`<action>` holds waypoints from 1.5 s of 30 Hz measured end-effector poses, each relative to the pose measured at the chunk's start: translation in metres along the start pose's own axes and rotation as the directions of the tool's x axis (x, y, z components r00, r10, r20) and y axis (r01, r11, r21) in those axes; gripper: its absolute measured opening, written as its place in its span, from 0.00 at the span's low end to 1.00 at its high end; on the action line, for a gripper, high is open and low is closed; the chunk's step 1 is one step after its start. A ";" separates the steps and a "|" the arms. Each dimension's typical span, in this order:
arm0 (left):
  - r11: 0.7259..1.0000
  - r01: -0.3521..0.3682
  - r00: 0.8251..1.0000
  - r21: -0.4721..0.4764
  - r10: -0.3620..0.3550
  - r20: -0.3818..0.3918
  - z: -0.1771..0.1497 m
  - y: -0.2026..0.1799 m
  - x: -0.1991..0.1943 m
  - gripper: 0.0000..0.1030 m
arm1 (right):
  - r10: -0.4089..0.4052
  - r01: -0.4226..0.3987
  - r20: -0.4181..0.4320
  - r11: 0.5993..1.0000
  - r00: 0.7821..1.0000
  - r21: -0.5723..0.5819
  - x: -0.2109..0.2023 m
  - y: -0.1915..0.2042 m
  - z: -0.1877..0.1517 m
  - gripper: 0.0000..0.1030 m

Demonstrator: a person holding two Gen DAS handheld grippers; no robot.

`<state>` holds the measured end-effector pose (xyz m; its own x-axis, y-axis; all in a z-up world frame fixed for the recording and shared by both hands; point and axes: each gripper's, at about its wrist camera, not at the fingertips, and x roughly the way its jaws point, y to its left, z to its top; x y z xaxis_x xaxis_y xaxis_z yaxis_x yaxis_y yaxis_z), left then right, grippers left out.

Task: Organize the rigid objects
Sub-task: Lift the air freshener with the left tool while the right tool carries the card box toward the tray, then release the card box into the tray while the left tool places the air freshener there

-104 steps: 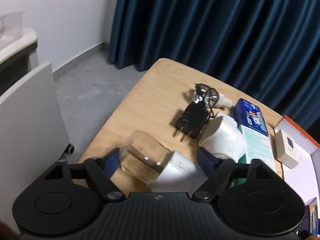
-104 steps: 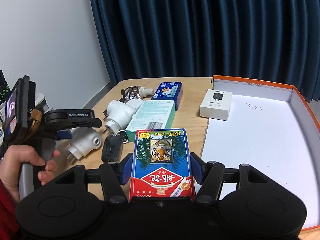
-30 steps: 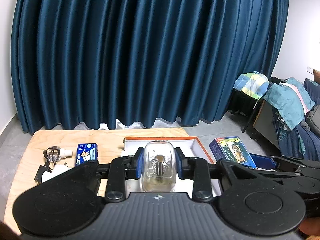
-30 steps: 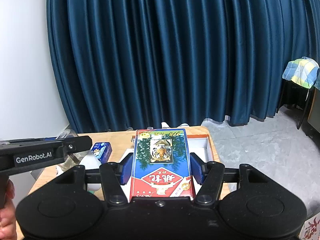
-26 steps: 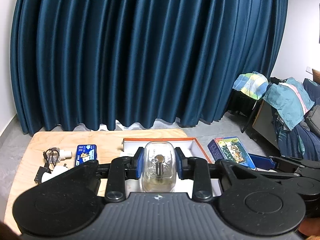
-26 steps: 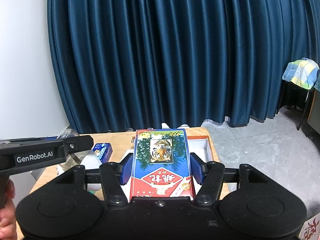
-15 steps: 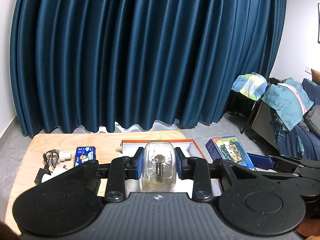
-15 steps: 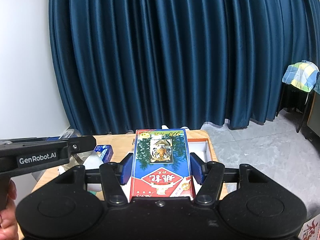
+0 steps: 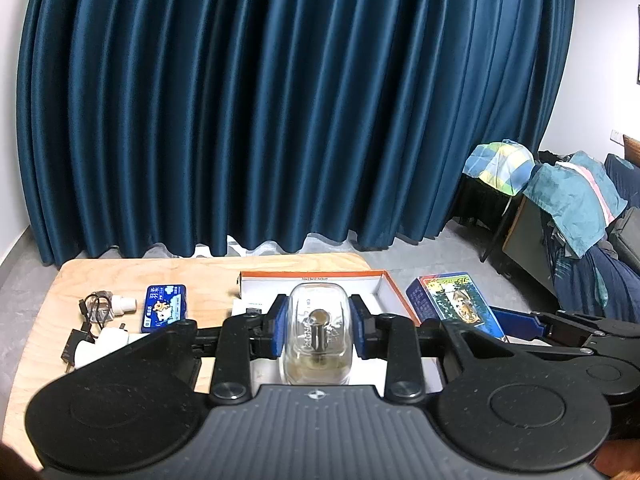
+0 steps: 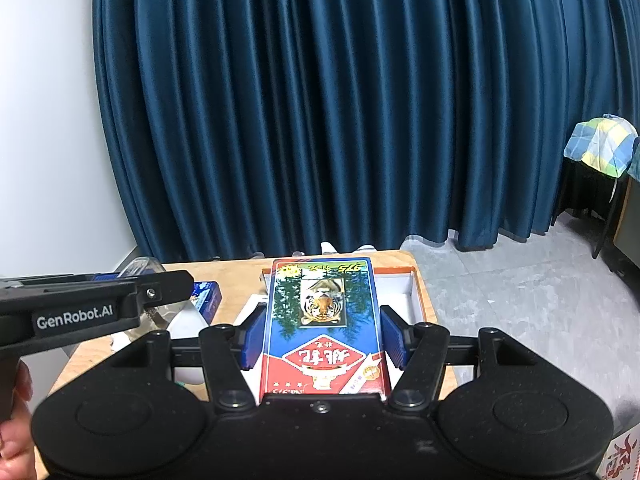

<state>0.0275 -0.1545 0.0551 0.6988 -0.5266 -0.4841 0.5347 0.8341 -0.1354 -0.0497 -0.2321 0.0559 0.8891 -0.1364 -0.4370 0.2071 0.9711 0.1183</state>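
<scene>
Left wrist view: clear plastic case with a small metal part inside, clamped between blue pads of left tongs, held up above the table. Behind it, white box with orange rim lying open on the table. Table's left side: blue card pack, black cable bundle, white plug adapter. Right tongs enter from the right holding the tiger box.

Right wrist view: right tongs closed on tiger box, red and blue playing-card box, print upside down, held above the table in front of the orange-rimmed box. Left tongs at left edge, hand on the handle. Dark blue curtain fills the background.
</scene>
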 end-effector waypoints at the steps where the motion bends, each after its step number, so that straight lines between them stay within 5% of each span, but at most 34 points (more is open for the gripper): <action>1: 1.000 0.002 1.000 0.000 -0.002 -0.003 0.000 0.000 0.001 0.32 | -0.001 0.001 -0.004 1.000 1.000 0.001 0.001 0.000 0.000 0.69; 45: 0.998 0.030 0.986 -0.047 -0.037 -0.164 -0.005 0.008 0.124 0.32 | -0.068 0.066 -0.172 0.998 0.983 -0.015 0.130 -0.035 -0.003 0.69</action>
<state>0.1164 -0.2124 -0.0104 0.5913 -0.5233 -0.6137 0.5327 0.8247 -0.1900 0.0569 -0.2836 -0.0077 0.7892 -0.1663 -0.5912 0.2595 0.9628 0.0755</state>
